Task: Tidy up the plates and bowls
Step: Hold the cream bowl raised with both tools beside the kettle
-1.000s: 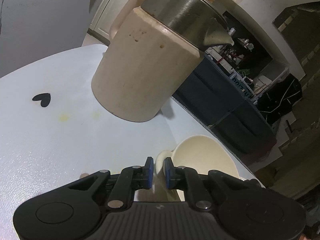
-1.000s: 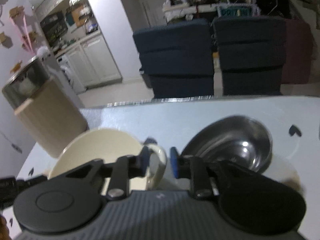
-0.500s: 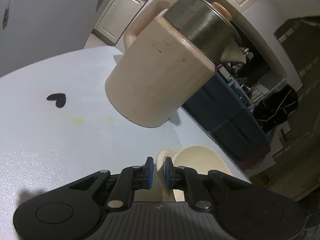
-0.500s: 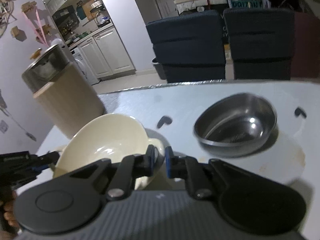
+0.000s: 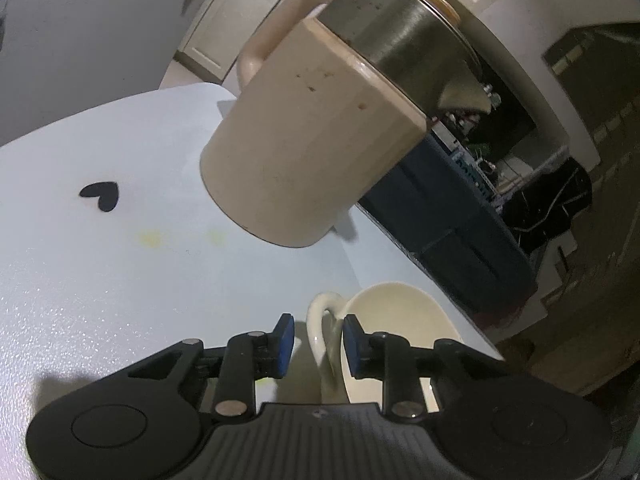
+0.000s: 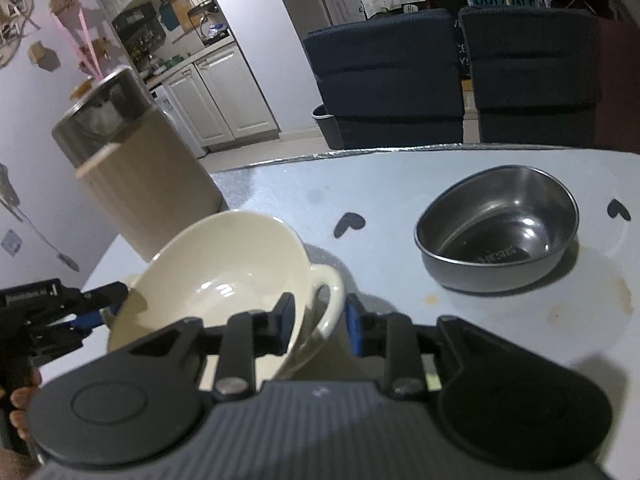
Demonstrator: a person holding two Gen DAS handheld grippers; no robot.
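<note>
The left gripper [image 5: 314, 340] is opening its jaws, and one loop handle of the cream bowl [image 5: 394, 320] is standing between the blue pads with gaps showing on both sides, so nothing is being pinched. The right gripper [image 6: 316, 322] is doing the same at the opposite handle [image 6: 326, 300]: its jaws are spreading, the loop is sitting between the pads, and I cannot see either pad pressing on it. The left tool is also showing at the near left edge of the right wrist view, beside the bowl's far handle.

The cream bowl [image 6: 224, 276] is resting on the near left part of the pale table [image 6: 400, 208], close to its left edge. It is looking like glazed ceramic, so I am judging it stiff, fairly heavy, slick under rubber pads and likely to chip if knocked. The two loop handles are seeming the best places to take hold, one per tool, rather than the thin smooth rim.

Farther right, well apart from it, a steel bowl [image 6: 498, 232] is sitting empty; it is probably light, hard and slippery, with only its rim to grip. Some stamped writing is showing on its floor, too small to read.

Behind the cream bowl a beige kettle [image 5: 320, 140] with a metal top is standing on the table. Beyond the table, a partly hidden sign on far shelving is not legible.
</note>
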